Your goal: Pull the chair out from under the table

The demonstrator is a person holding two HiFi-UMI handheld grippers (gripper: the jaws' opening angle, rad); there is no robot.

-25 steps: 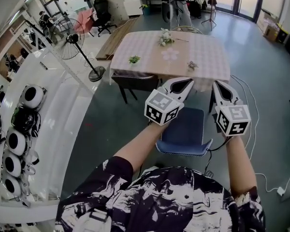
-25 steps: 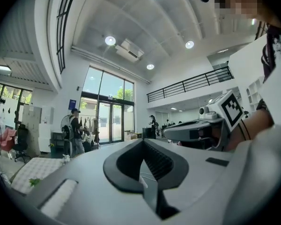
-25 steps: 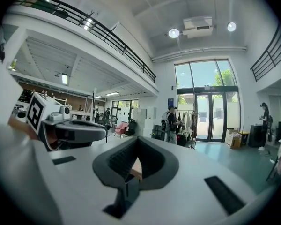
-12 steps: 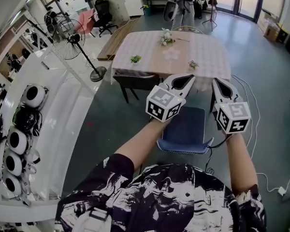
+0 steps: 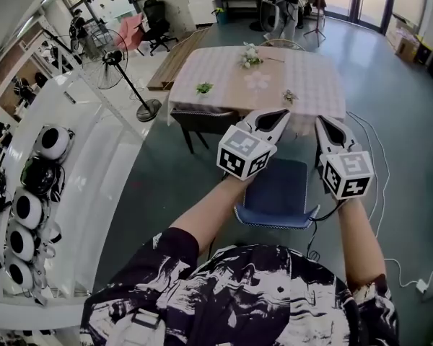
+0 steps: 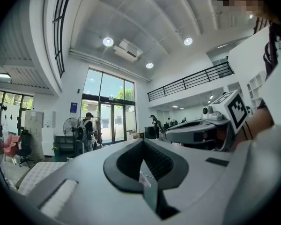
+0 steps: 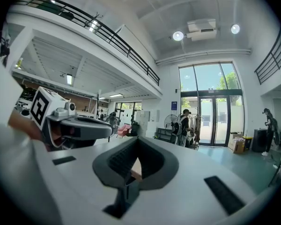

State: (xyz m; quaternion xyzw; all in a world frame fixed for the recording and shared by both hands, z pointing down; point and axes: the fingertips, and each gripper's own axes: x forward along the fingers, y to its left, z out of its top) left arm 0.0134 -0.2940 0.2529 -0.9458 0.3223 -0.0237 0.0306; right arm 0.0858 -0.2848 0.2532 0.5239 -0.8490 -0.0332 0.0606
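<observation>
**deskjockey:** so where's the chair right now?

**me:** The chair (image 5: 278, 193) is right below my hands. Its blue seat faces up, and it stands on the grey floor (image 5: 169, 186) between me and the near edge of the table (image 5: 310, 85). Most of the seat shows on my side of the tablecloth's hem. The far edge is hidden behind my tongs, so I can't tell if any of it tucks under the cloth.

**deskjockey:** got a grip on it?

**me:** Nope. The left gripper (image 5: 280, 115) and right gripper (image 5: 325, 126) are both squeezed fully closed, jaws together with nothing in them. I'm holding them level above the seat, pointed at the table. They're side by side but apart, marker cubes toward me. Each gripper's own camera just shows its closed jaws, the other gripper beside it, and a tall hall with glass doors beyond.

**deskjockey:** what else is around?

**me:** The table has a pink checked cloth with a bunch of white flowers (image 5: 247, 55) near the far side. There's a small green plant (image 5: 203, 88) toward the left and another little sprig (image 5: 289, 96) near the front right. A dark chair (image 5: 200, 121) sits against the table's left corner. A pedestal fan (image 5: 119, 60) stands further left. On my far left there's a white counter with a row of round white-and-black gadgets (image 5: 47, 144), no idea what they are. A white cable (image 5: 379, 171) trails on the floor at right, and people (image 5: 281, 2) stand past the table.
</observation>
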